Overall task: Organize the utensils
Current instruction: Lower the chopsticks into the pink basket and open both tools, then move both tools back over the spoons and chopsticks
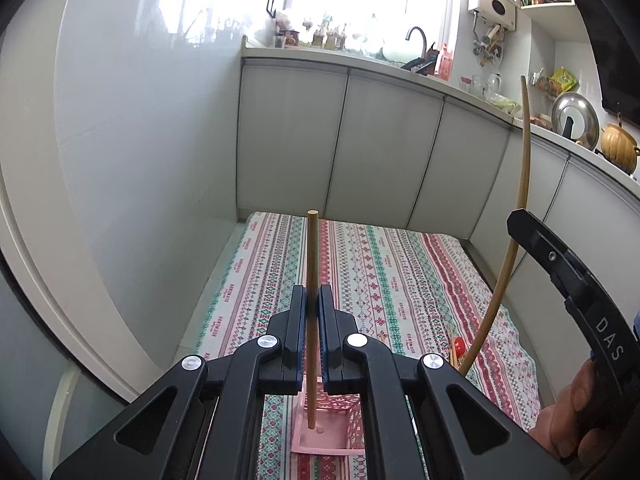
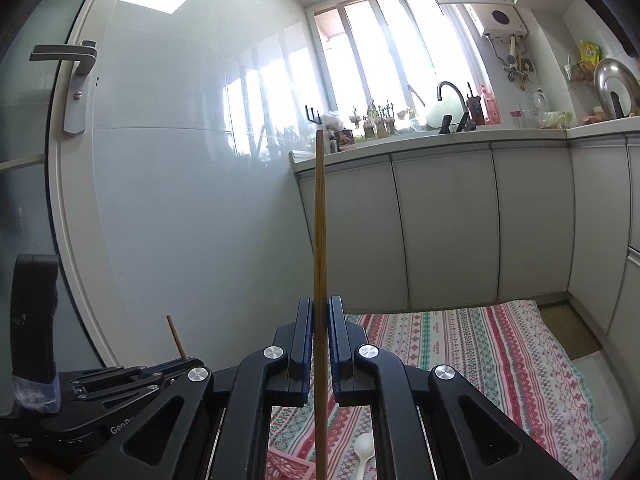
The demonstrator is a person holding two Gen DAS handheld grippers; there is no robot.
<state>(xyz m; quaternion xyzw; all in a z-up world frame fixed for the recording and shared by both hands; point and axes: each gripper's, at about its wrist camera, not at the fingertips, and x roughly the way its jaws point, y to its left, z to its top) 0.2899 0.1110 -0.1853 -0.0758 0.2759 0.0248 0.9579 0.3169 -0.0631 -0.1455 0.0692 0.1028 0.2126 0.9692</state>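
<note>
The left gripper (image 1: 313,304) is closed narrowly on a wooden chopstick (image 1: 312,256), which stands upright between the two jaws. The stick's lower end rests inside a pink perforated basket (image 1: 340,432) directly below the gripper, and its upper end rises clear above the jaw tips. The basket sits on a striped patterned cloth (image 1: 400,272) spread over the floor beside grey cabinet doors (image 1: 384,160).

The right gripper (image 2: 320,320) likewise clamps a second chopstick (image 2: 319,220), longer in view and held upright, its top reaching the level of the bench (image 2: 400,138) behind. Below this gripper, on the same cloth, lies a white plastic spoon (image 2: 363,450), just beside a corner of the pink basket.

In the left wrist view the second chopstick appears as a curved line at the right, with a small red-tipped item (image 1: 458,346) lying on the cloth near it; what it is cannot be told.
</note>
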